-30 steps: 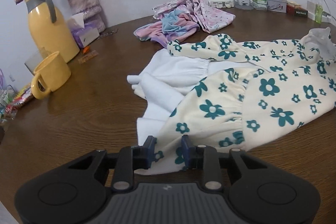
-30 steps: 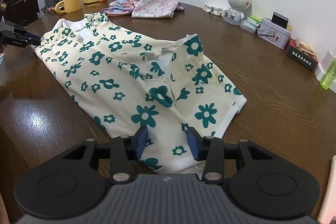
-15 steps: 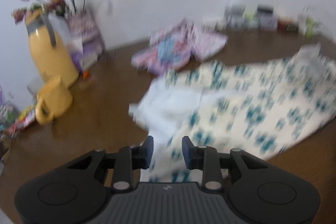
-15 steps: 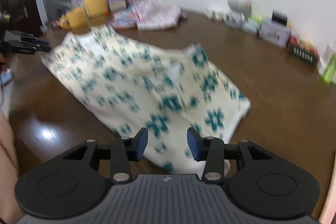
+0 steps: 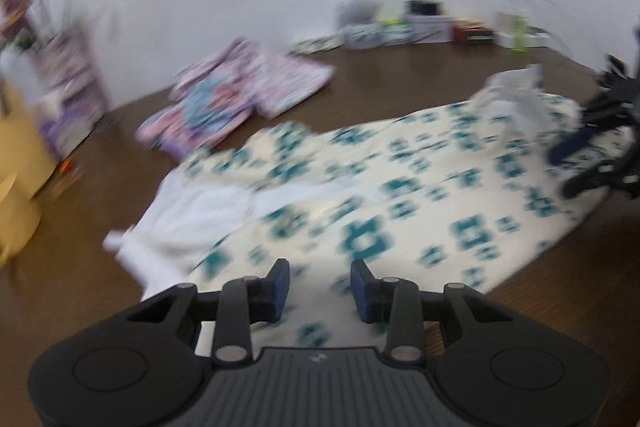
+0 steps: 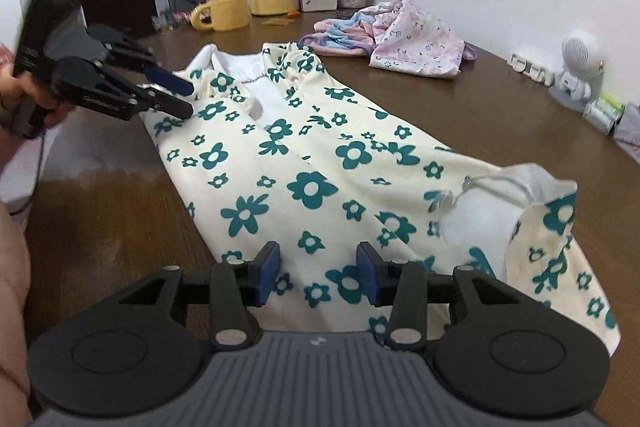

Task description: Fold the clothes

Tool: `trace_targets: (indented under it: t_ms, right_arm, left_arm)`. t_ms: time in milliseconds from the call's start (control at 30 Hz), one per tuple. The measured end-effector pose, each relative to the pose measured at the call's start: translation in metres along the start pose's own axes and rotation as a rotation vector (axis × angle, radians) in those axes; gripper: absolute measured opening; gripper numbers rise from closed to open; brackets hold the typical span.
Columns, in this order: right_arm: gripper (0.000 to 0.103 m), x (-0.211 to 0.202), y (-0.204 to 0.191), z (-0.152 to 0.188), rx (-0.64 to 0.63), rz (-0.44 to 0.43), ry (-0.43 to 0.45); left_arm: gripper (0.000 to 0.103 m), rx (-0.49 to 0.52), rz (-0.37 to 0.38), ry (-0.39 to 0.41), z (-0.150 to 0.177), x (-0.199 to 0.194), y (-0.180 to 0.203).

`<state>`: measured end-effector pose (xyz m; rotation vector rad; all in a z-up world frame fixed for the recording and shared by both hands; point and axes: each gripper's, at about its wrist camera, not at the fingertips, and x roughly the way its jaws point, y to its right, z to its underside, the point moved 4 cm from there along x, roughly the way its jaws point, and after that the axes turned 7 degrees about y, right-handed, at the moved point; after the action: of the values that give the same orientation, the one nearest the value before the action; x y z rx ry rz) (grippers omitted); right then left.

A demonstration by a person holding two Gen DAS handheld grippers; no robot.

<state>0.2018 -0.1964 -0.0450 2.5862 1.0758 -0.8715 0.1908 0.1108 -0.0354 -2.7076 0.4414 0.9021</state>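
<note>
Currently the floral garment [image 6: 312, 163] is spread flat across the middle of the brown worktop [image 6: 500, 115], with one end reaching toward the near edge. The right claw [image 6: 318, 273] is held parted just above the near hem, and no fabric is pinched between its pads. The left claw [image 6: 176, 99] is also seen parted, at the far end of the garment, and nothing is gripped by it. A risk is judged here: if only the top layer is caught, the white lining could be left behind and the fold spoiled. The pink clothes [image 6: 400, 39] near the far edge could also be disturbed by a wide swing.
</note>
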Motion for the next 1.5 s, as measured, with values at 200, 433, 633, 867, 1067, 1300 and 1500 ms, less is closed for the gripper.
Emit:
trace_targets:
  t_ms: [200,433,633,867,1067,1300,1500]
  right_arm:
    - [0.043,-0.033,0.019,0.026,0.044,0.048,-0.009]
    - [0.043,-0.065,0.04,0.05,0.085,0.138,-0.056]
    - [0.044,-0.064,0.037,0.051,0.084,0.163,-0.047]
    - [0.086,-0.09,0.04,0.009,0.16,0.13,0.086]
    - [0.101,-0.08,0.08,-0.041,0.178,0.169,0.085]
    - [0.095,-0.02,0.149,-0.083,0.148,0.155,-0.113]
    - [0.056,0.028,0.193,-0.094,0.199,0.071,-0.192]
  left_arm:
    - [0.032,-0.073,0.003,-0.013,0.009,-0.001,-0.024]
    - [0.032,-0.066,-0.005,-0.012,0.009,0.001,-0.022]
    - [0.032,-0.038,-0.012,-0.014,0.005,-0.001,-0.019]
    - [0.091,-0.012,0.013,0.146,-0.046,-0.038,-0.032]
    - [0.095,0.067,0.04,0.143,-0.102,-0.013,-0.05]
    - [0.091,0.237,0.147,-0.022,-0.134,0.069,-0.049]
    - [0.054,0.337,0.198,-0.077,-0.137,0.113,-0.055]
